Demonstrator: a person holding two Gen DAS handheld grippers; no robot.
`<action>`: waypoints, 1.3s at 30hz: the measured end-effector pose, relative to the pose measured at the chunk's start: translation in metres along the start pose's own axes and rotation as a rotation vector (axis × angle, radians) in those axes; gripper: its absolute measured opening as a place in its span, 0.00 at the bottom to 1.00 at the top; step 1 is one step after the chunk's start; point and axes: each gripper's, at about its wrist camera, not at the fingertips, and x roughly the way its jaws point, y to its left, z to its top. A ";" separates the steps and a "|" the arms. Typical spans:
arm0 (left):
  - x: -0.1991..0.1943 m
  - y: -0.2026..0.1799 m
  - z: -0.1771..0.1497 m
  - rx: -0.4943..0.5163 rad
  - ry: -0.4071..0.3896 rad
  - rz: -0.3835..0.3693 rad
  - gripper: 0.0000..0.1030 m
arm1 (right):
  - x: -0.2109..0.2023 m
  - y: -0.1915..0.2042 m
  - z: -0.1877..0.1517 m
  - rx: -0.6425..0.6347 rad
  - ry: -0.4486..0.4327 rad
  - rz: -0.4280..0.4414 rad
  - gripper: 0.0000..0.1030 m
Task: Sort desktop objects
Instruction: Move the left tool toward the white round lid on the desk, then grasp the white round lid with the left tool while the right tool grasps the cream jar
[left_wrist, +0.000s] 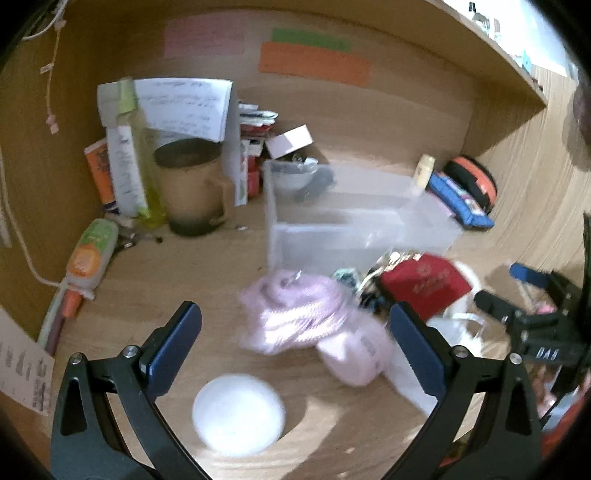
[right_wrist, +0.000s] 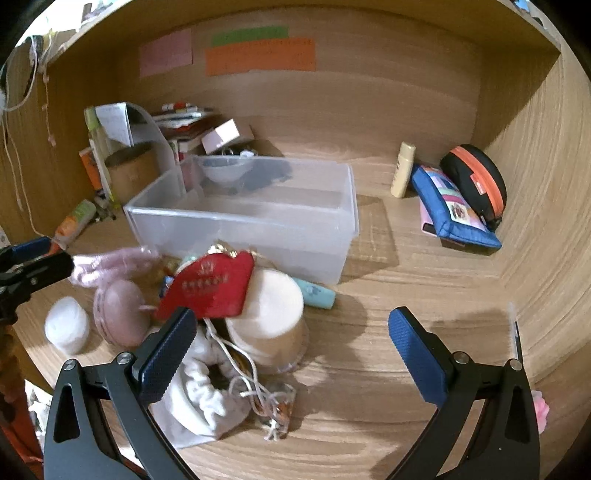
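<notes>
Left gripper (left_wrist: 295, 347): spread wide, nothing held, aimed at pink knit item (left_wrist: 295, 314), frame centre | Right gripper (right_wrist: 291, 343): wide, empty | Clear bin (right_wrist: 258, 221): centre, presumably kept open for sorting.

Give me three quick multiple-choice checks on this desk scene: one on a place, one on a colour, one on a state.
1. Where does the blue pouch lie?
A. inside the clear bin
B. right of the clear bin, by the black and orange case
C. under the red pouch

2. What colour is the flat pouch atop the pile in front of the bin?
A. red
B. green
C. yellow

3. How does the right gripper stand?
A. shut on the scrunchie
B. shut on nothing
C. open, holding nothing

Answers: 1 B, it leans beside the black and orange case, outside the clear bin. 2 A, the red pouch shows plainly. 3 C, fingers spread wide.
</notes>
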 end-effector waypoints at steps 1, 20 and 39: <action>-0.001 0.003 -0.004 -0.001 0.007 0.006 1.00 | 0.001 0.000 -0.002 -0.004 0.005 -0.006 1.00; 0.007 0.045 -0.068 -0.104 0.120 0.110 1.00 | 0.046 -0.006 0.003 0.035 0.177 0.063 0.99; 0.028 0.034 -0.071 -0.061 0.133 0.197 0.63 | 0.061 0.007 0.016 -0.004 0.127 0.141 0.53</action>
